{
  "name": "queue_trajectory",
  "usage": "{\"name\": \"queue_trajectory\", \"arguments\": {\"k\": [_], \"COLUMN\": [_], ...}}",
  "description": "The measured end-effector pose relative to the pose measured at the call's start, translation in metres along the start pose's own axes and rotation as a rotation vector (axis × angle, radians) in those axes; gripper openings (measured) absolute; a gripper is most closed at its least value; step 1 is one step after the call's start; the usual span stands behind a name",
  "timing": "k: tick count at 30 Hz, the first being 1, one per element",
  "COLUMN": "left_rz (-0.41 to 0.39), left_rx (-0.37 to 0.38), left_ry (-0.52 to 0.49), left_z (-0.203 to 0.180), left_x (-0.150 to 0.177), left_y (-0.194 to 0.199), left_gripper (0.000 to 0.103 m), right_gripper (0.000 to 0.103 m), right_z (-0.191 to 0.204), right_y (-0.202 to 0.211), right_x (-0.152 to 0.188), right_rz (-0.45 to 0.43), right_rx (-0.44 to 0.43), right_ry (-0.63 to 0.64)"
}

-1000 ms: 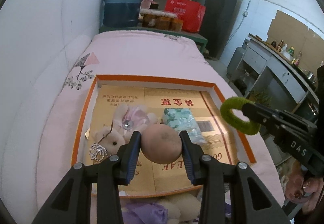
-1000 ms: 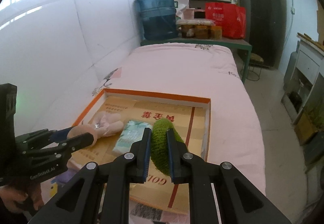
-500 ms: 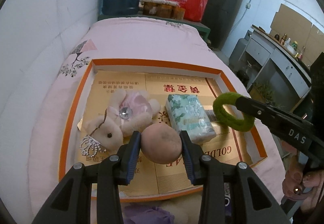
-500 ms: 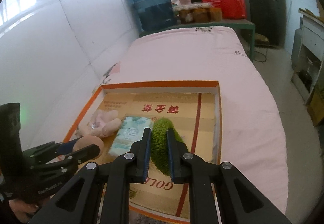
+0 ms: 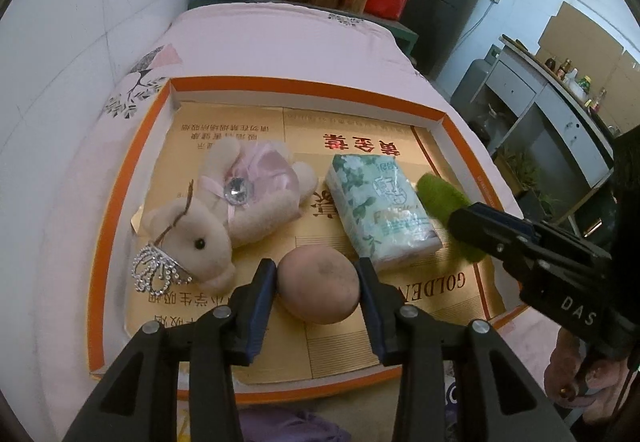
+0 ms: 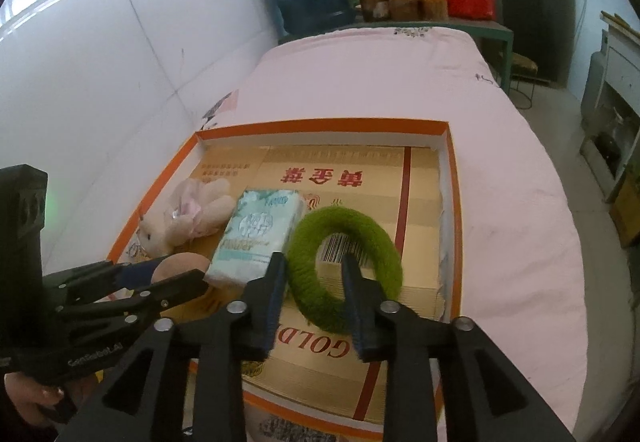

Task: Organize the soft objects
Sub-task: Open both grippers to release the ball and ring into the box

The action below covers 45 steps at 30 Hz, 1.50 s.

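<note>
A shallow orange-rimmed cardboard tray with a gold printed floor is laid on a pink quilted bed cover, and the soft things are gathered inside it, side by side, apparently so that each keeps its own patch of floor.

A beige plush rabbit in a pink satin dress with a beaded crown is laid at the tray's left, and a soft pack of tissues printed with green leaves is set just beside it.

The left gripper is lowered in front of the rabbit, and a round tan-pink soft ball is held between its 2 pads, which are seen touching the ball's sides; the ball sits at or close to the tray floor, though contact with it cannot be told.

The right gripper is being opened. A fuzzy green ring is seen lying flat on the tray floor beside the tissue pack, its near arc between the parted jaws and no longer pinched, so it is judged as just set down.
</note>
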State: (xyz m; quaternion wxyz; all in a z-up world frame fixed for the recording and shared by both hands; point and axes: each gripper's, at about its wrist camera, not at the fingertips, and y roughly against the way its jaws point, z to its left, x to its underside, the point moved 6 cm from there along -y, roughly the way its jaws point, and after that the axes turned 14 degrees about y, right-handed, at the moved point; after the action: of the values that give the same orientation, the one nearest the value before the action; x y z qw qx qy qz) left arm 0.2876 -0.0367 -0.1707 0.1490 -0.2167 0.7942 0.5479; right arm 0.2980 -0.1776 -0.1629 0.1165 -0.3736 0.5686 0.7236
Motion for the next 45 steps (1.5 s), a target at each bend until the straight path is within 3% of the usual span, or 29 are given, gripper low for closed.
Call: {"name": "queue_trajectory", "arguments": {"k": [3, 9, 12, 20, 32, 45], "left_rz": [-0.002, -0.029, -0.047, -0.092, -0.224, -0.240], "left_rx": [0.002, 0.019, 0.035, 0.066, 0.001, 0.011], "left_ry": [0.000, 0.009, 0.010, 0.008, -0.068, -0.052], "left_z": [0.000, -0.001, -0.002, -0.008, -0.019, -0.015], "left_x": [0.000, -0.003, -0.003, -0.006, 0.005, 0.030], "left_y": [0.000, 0.009, 0.016, 0.037, 0.079, 0.111], "left_gripper": [0.047, 0.056, 0.066, 0.066, 0.066, 0.066], "right_gripper": [0.048, 0.049, 0.049, 0.049, 0.049, 0.050], "right_z": [0.001, 0.002, 0.003, 0.008, 0.025, 0.054], "right_y": [0.001, 0.003, 0.007, 0.021, 0.056, 0.092], "right_x": [0.001, 0.001, 0.001, 0.003, 0.004, 0.014], "right_rz": [0.002, -0.001, -0.007, -0.024, -0.069, -0.089], "right_rx": [0.000, 0.005, 0.003, 0.002, 0.063, 0.103], "right_ry": [0.000, 0.008, 0.006, -0.006, 0.023, 0.044]}}
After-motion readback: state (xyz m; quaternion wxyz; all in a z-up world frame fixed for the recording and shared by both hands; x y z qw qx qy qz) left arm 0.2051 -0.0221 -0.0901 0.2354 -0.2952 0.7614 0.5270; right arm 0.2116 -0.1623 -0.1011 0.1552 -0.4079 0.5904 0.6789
